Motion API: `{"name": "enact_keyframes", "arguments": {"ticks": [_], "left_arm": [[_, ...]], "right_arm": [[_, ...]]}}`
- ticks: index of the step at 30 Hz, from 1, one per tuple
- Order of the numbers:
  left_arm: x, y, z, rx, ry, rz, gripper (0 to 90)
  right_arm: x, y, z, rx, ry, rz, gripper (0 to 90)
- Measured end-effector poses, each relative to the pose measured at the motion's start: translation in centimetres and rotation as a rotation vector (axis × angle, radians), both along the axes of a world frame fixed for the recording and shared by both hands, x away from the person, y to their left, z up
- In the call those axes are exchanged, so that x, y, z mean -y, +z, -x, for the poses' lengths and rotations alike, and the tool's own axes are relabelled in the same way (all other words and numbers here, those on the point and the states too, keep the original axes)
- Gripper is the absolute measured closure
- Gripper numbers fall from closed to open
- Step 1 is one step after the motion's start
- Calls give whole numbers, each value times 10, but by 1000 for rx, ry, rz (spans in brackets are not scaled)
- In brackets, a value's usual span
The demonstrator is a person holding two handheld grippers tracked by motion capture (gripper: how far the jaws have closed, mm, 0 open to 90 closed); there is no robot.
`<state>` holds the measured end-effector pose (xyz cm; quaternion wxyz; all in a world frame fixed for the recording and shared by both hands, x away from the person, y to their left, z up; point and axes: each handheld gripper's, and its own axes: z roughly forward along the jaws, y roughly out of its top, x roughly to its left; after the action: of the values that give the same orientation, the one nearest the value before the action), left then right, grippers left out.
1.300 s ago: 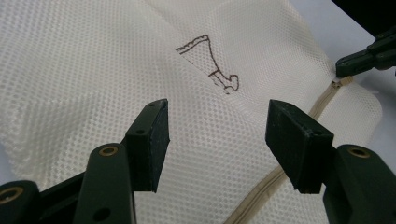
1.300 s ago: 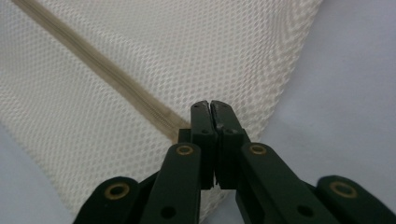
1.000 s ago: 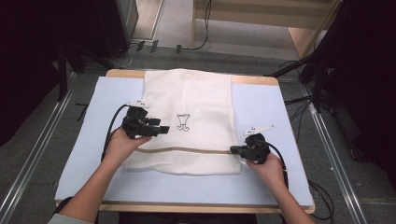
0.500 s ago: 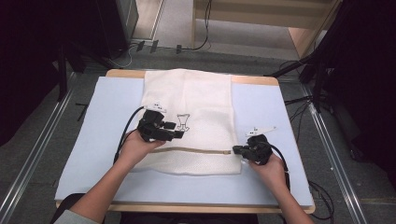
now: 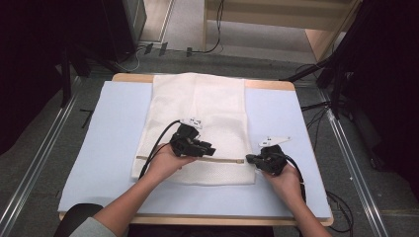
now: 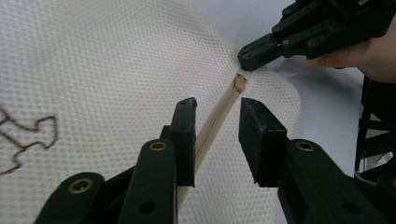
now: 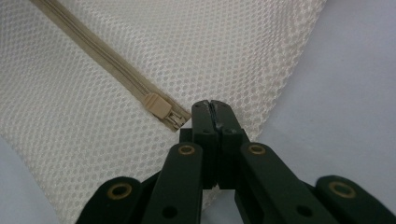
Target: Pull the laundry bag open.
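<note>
A white mesh bag [image 5: 197,108] lies flat on the blue mat [image 5: 113,123], with a beige zipper [image 5: 222,160] across its near end. My left gripper [image 5: 210,149] hovers over that zipper [image 6: 219,116]. Its jaws have just been closing and now stand partly apart on either side of the zipper, not pressing it. The right gripper [image 5: 249,159] is shut on the bag's mesh at the zipper's right end, beside the zipper slider [image 7: 159,108]. Seen from the left gripper view, the right gripper [image 6: 247,53] pinches just past the slider [image 6: 239,83].
The mat covers a wooden table [image 5: 276,85]. A brown printed figure [image 6: 28,135] marks the bag's middle. Cables [image 5: 163,143] trail from both grippers. Metal rails [image 5: 346,148] and dark equipment flank the table.
The left gripper moved right and nearer along the bag to the zipper, and its jaws narrowed. The right gripper stayed put, shut at the zipper's end.
</note>
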<state>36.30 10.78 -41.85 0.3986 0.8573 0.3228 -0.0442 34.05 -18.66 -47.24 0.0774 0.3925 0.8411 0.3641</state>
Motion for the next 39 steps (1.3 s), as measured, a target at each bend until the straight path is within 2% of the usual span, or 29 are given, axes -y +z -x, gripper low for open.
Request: {"name": "enact_keyframes", "arguments": {"ticks": [7, 9, 11, 16, 22, 25, 32, 39], "left_arm": [[25, -9, 2, 0, -21, -44, 812], [30, -11, 0, -22, -22, -34, 840], [35, -13, -1, -26, -25, -28, 857], [52, -20, -1, -25, -52, -48, 860], [62, -35, -5, -47, -38, -62, 856], [67, -39, -5, -44, -43, -71, 850], [77, -49, -5, -59, -43, -49, 843], [86, -52, -7, -64, -41, -28, 815]], "right_arm": [[1, 0, -1, -8, 4, -10, 900], [2, 0, -1, -8, 6, -11, 900], [2, 0, -1, -13, 6, -14, 900], [2, 0, -1, -9, 8, -11, 900], [2, -1, 0, 8, 19, -11, 900], [2, -1, 0, 11, 23, -9, 900], [2, -1, 0, 12, 21, -11, 900], [2, -1, 0, 12, 22, -9, 900]]}}
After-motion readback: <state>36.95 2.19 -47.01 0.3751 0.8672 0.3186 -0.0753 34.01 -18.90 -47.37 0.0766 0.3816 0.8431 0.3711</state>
